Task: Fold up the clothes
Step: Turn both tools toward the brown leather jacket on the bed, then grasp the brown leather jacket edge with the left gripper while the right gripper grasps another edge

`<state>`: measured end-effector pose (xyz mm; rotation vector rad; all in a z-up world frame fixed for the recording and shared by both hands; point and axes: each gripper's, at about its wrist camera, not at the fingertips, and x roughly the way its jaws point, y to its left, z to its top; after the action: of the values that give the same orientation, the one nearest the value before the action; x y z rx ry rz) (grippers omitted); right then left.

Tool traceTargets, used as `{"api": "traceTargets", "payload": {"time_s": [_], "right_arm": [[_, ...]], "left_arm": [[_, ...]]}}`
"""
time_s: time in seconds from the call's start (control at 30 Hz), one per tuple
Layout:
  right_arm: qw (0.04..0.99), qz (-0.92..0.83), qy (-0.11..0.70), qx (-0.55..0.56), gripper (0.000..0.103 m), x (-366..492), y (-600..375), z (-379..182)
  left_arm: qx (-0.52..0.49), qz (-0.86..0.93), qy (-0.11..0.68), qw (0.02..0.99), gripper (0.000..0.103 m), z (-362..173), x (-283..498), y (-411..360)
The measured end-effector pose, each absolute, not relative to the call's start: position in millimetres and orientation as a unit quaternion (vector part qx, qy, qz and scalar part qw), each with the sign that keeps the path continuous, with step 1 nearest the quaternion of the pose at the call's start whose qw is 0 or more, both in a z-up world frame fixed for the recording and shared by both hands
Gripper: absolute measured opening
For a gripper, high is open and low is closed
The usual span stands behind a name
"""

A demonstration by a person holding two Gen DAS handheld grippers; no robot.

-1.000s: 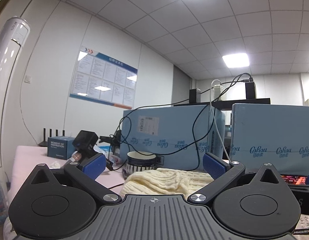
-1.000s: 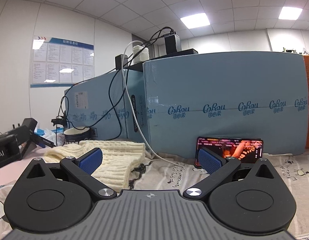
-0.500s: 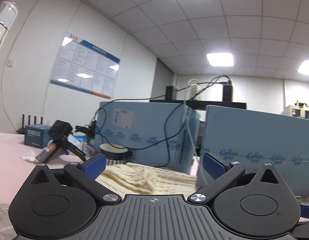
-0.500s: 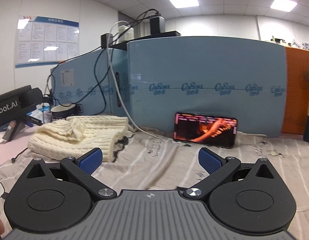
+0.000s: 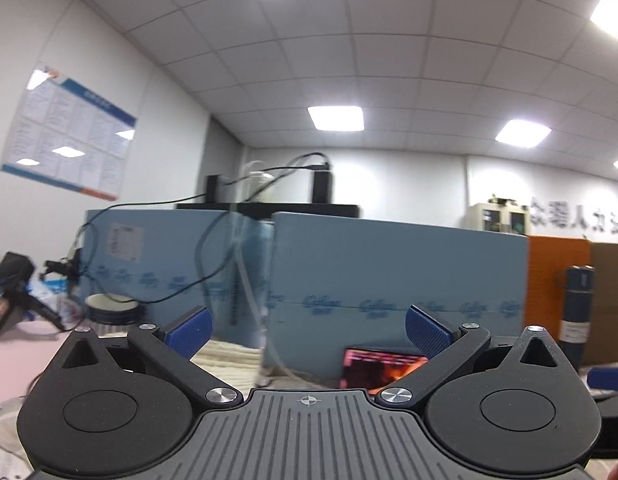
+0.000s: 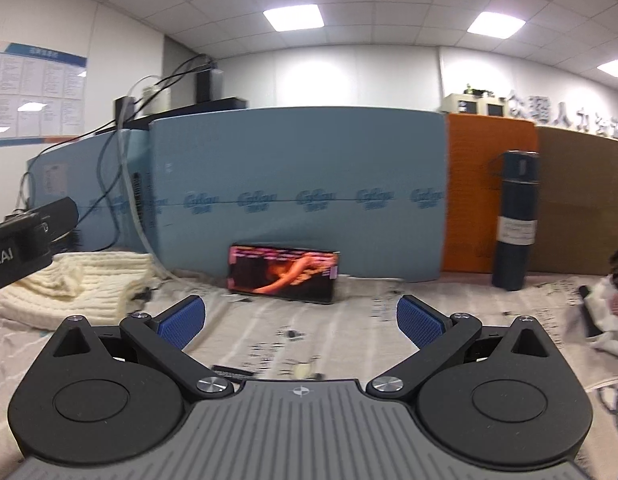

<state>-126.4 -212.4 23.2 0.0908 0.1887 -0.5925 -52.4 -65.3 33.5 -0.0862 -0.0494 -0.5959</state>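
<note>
A folded cream knit sweater (image 6: 73, 284) lies on the patterned cloth at the left of the right wrist view; a strip of it (image 5: 229, 358) shows low between the fingers in the left wrist view. A white garment with dark marks (image 6: 607, 320) lies at the far right edge. My left gripper (image 5: 307, 330) is open and empty, raised and pointing at the blue panels. My right gripper (image 6: 301, 320) is open and empty above the cloth. The left gripper's body (image 6: 25, 236) shows at the left of the right wrist view.
Blue foam panels (image 6: 301, 196) stand along the back with cables over them. A phone with a lit screen (image 6: 283, 274) leans against them. A dark cylinder (image 6: 515, 220) stands at the right by orange and brown boards. A bowl (image 5: 113, 308) and camera tripod (image 5: 13, 300) sit left.
Both grippers have swung to the right. The sweater has slid to the left in both views, and the cylinder, orange board and white garment have come into view. Both stay open.
</note>
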Motion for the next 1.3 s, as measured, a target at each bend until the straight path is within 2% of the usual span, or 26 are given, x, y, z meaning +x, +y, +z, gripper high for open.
{"api": "traceTargets", "payload": {"time_s": [0.6, 1.07, 1.2, 1.3], "right_arm": [[0.891, -0.442, 0.084, 0.061, 0.103, -263.2, -330.6, 21.3], [0.853, -0.511, 0.073, 0.071, 0.103, -319.5, -393.1, 23.6], [0.839, -0.533, 0.072, 0.08, 0.103, -335.8, -418.6, 28.4], [0.832, -0.542, 0.073, 0.097, 0.103, -349.0, -439.1, 28.9]], "left_arm": [[-0.014, -0.5, 0.026, 0.865, 0.103, 47.3, -108.2, -203.0], [-0.006, -0.594, 0.073, 0.801, 0.103, 50.4, -144.3, -299.5], [-0.012, -0.626, 0.108, 0.772, 0.103, 53.9, -145.0, -334.2], [-0.033, -0.656, 0.166, 0.736, 0.103, 50.6, -138.8, -359.1]]}}
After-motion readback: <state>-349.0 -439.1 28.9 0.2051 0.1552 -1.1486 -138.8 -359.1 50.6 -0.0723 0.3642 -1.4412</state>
